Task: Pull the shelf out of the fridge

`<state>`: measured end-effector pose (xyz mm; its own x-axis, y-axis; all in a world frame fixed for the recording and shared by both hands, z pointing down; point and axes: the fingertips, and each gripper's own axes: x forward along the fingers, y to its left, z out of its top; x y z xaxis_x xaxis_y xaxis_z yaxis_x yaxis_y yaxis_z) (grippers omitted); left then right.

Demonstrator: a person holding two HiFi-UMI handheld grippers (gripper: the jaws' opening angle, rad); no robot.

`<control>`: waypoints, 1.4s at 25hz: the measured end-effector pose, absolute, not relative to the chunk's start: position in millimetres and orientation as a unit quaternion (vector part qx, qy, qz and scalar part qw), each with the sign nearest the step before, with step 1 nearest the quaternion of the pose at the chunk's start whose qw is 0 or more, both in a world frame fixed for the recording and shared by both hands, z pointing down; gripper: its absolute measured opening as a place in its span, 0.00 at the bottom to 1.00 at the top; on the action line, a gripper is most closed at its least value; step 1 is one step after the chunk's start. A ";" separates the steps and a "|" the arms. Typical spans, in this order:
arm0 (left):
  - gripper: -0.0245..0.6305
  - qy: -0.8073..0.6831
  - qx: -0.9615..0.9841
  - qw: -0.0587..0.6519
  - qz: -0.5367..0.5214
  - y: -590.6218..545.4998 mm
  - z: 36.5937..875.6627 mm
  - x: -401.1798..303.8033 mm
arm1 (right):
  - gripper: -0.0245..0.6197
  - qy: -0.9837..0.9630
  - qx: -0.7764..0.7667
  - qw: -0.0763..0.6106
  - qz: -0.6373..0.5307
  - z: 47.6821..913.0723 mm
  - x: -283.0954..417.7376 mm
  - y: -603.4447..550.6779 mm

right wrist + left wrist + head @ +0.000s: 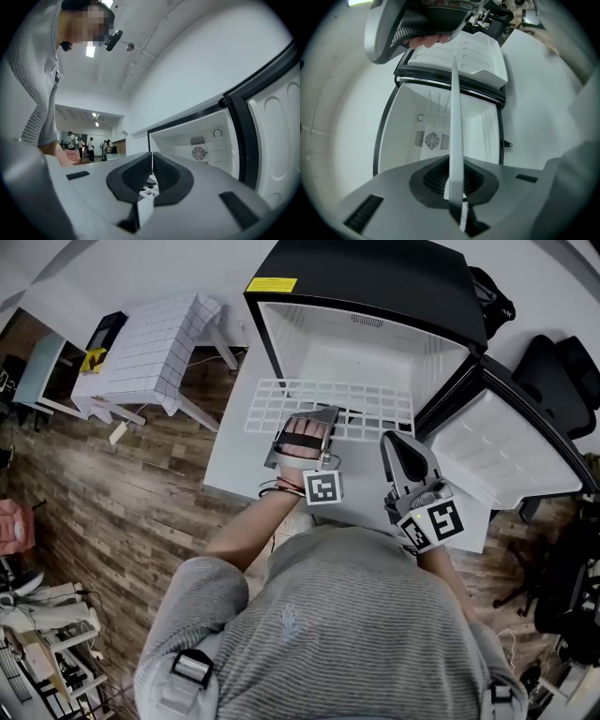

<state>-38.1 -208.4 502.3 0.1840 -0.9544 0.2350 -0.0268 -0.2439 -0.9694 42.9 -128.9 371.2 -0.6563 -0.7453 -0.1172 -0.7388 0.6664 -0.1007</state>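
The white wire shelf (272, 409) lies flat just outside the open mouth of the black fridge (375, 287), over the white table (234, 465). My left gripper (319, 416) is shut on the shelf's near edge, left of centre. In the left gripper view the shelf (456, 117) runs edge-on as a white strip out of the left gripper (453, 176). My right gripper (392, 439) is shut on the same edge near its right corner. Its own view shows the right gripper (152, 176) clamping the thin shelf (149, 190), with the fridge's inside (201, 145) beyond.
The fridge door (506, 446) stands swung open to the right. A small table with a checked cloth (150, 343) stands at the left on the wooden floor. A black chair (562, 381) is at the far right. People (89, 145) stand far off in the room.
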 end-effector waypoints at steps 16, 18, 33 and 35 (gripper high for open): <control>0.09 0.518 -0.682 0.286 -0.429 -197.5 446.4 -104.2 | 0.06 0.921 -0.381 0.082 -0.018 355.0 27.3 -128.5; 0.09 0.543 -0.704 0.229 -0.395 -194.7 440.7 -116.4 | 0.06 0.920 -0.381 0.086 -0.020 352.0 23.9 -130.1; 0.09 0.616 -0.775 -0.016 -0.140 -160.5 432.6 -181.4 | 0.06 0.934 -0.344 0.091 -0.015 343.3 -28.7 -129.8; 0.09 0.620 -0.777 -0.001 -0.110 -156.9 424.2 -189.1 | 0.06 0.935 -0.342 0.092 -0.013 341.8 -35.9 -129.1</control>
<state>-189.1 -156.9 424.2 0.2065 -0.9630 0.1732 -0.9637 -0.2308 -0.1345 -35.9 -129.1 341.8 -0.7491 -0.6422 -0.1627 -0.6374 0.7656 -0.0869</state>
